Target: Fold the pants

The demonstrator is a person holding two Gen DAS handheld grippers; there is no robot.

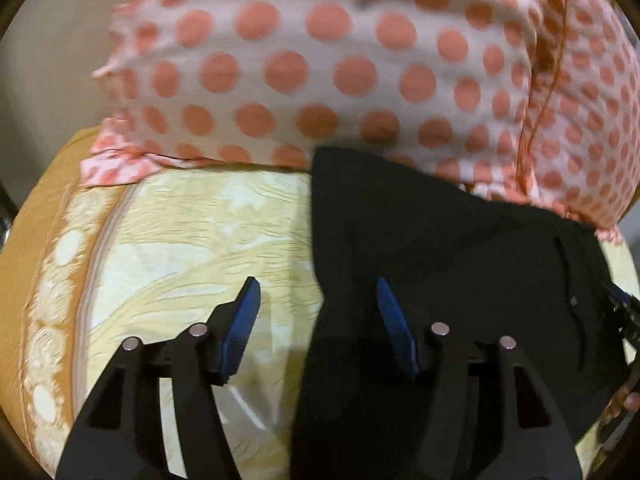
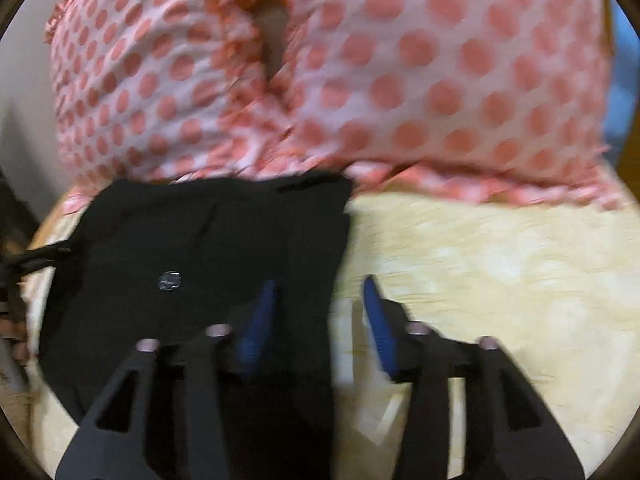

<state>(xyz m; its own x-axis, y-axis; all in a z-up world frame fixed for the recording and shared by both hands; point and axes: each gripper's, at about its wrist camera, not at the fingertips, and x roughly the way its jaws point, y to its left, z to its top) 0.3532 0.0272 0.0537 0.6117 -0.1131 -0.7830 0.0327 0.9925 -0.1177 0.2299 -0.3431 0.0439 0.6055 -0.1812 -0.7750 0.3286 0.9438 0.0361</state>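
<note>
One pair of black pants [image 1: 440, 248] lies flat on a bed covered by one yellow patterned bedspread [image 1: 192, 232]; its far edge meets the pillows at the head of the bed. Two pillows are visible, both white with salmon polka dots: the left pillow [image 1: 304, 60] and the right pillow [image 2: 460, 64], pressed together along one seam.

Left wrist view: the left gripper [image 1: 318, 322] hovers over the left edge of the pants with its two blue-padded fingers [image 1: 244, 320] spread wide, one over the bedspread, the other over the black cloth. Nothing lies between them. A part of the right gripper shows at the right edge of this view.

Right wrist view: the right gripper [image 2: 320, 316] is at the right edge of the pants [image 2: 208, 248], its two fingers [image 2: 378, 320] also wide apart, one over the cloth and one over the bedspread [image 2: 500, 264]. One small pale mark [image 2: 169, 281] shows on the pants. This view is blurred.
</note>
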